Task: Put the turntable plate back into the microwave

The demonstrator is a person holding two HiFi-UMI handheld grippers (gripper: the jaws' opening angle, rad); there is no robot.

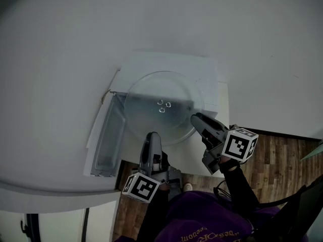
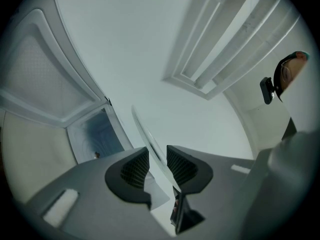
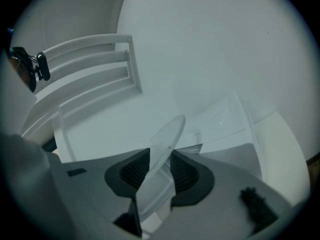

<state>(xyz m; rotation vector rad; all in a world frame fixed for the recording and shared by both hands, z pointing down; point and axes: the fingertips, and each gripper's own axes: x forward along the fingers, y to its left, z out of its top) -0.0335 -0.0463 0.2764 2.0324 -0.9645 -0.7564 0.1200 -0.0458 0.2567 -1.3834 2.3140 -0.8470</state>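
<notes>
The glass plate (image 1: 161,107) is held in the air at the front of the white microwave (image 1: 202,67), beside its open door (image 1: 103,140). The left gripper (image 1: 152,137) and right gripper (image 1: 196,119) each have narrow jaws clamped on the plate's near rim.

Clear, glossy glass turntable plate (image 1: 151,92) (smooth); matt white microwave (image 1: 174,63); wood-grain floor (image 1: 282,160).
</notes>
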